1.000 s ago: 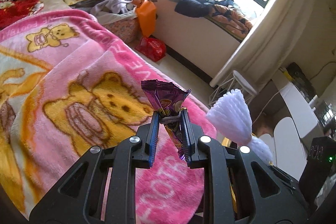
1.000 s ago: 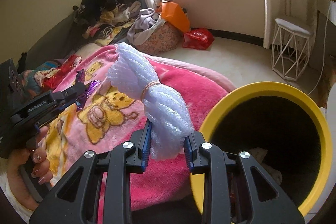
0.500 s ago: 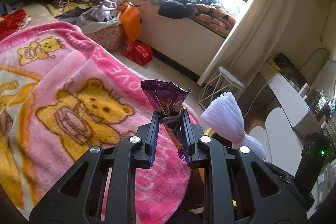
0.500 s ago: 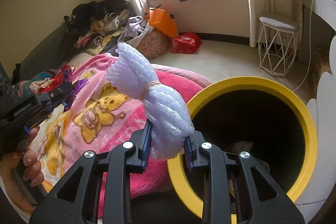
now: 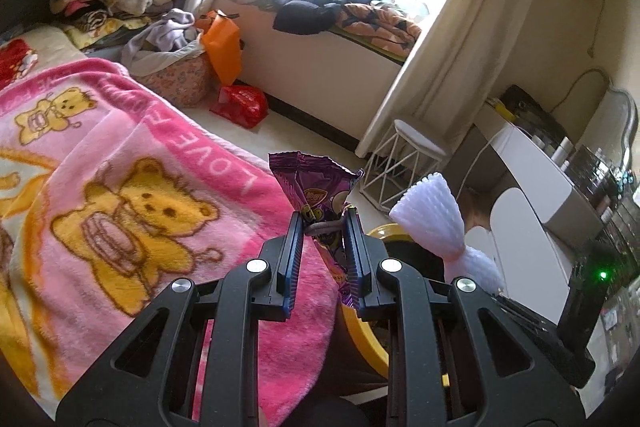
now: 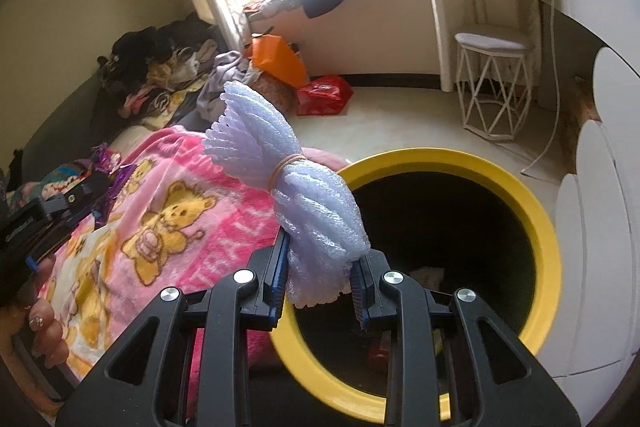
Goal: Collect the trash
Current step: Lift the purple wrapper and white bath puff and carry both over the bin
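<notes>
both pieces are picked up but not yet binned: the left gripper [image 5: 323,227] pinches a purple wrapper [image 5: 318,193] over the pink blanket [image 5: 120,155], the right gripper [image 6: 320,259] clamps white foam netting [image 6: 304,195] near the yellow bin [image 6: 544,227].

Right claw [image 6: 320,263] grips foam bundle [image 6: 296,195] beside yellow bin [image 6: 544,227]

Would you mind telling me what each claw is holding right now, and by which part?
The left claw pinches a purple snack wrapper at its banded middle. The right claw grips a white foam net bundle by its lower end.
</notes>
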The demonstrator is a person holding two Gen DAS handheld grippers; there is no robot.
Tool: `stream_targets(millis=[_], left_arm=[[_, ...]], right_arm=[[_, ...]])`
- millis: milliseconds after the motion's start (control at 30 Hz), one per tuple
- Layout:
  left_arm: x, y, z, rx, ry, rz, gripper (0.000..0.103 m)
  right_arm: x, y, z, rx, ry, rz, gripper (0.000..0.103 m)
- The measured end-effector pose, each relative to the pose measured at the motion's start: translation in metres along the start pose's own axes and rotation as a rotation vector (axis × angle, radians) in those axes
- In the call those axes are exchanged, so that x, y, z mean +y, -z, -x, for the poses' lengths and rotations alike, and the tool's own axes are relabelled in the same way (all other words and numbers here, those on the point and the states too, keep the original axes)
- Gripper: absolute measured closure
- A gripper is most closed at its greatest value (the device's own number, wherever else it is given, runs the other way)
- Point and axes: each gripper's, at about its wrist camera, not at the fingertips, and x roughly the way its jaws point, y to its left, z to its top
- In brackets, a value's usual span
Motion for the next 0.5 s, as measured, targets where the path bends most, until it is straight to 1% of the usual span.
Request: stream_targets(millis=[367, 500], left_arm=[[-0.027, 0.005, -0.006, 0.017, 0.044, -0.053, 0.088], [-0.037, 0.007, -0.008, 0.023, 0.056, -0.072, 0.088]], right_arm=[[-0.041, 0.003, 0.015, -0.027, 0.068, -0.071, 0.077], [-0.05, 0.005, 0.019, -0.035, 0.087, -0.09, 0.077]])
